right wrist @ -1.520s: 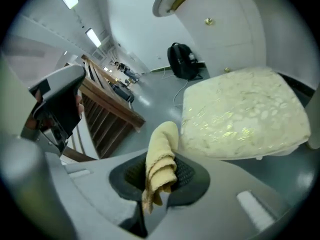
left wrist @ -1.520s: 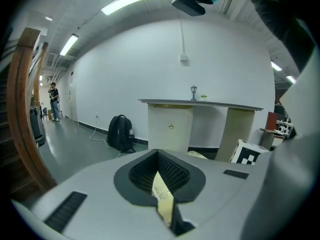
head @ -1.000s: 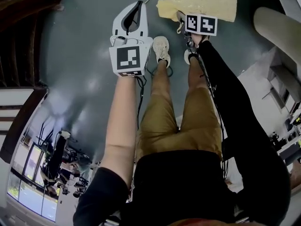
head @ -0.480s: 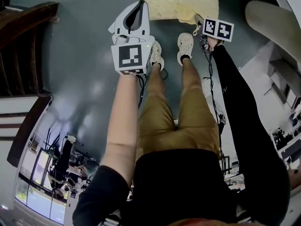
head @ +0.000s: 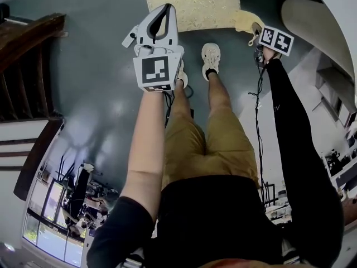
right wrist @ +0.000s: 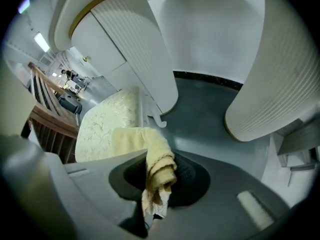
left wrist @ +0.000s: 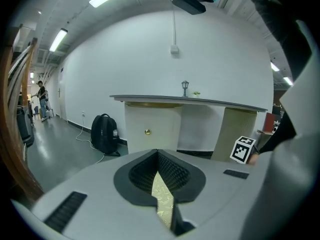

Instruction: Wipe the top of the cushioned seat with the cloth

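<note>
The cushioned seat (head: 189,4) is a pale gold patterned pad at the top of the head view; it also shows in the right gripper view (right wrist: 107,124). My right gripper (head: 257,31) is shut on a bunched yellow cloth (head: 245,21), which hangs just off the seat's front right corner. In the right gripper view the cloth (right wrist: 157,166) is pinched between the jaws of the right gripper (right wrist: 159,176). My left gripper (head: 166,9) hovers over the seat's front left edge, shut and holding nothing. In its own view the left gripper (left wrist: 159,156) shows only a sliver of cushion (left wrist: 162,199).
White ribbed curved furniture (head: 312,21) stands right of the seat, also close ahead in the right gripper view (right wrist: 125,44). A dark wooden stair rail (head: 22,66) runs along the left. The person's shoes (head: 211,57) stand before the seat. A black backpack (left wrist: 105,134) sits by a far wall.
The right gripper has carried the cloth rightward along the seat's front, from its left corner to just past its right corner. The person's feet stepped; the left gripper stays shut near the seat's front.
</note>
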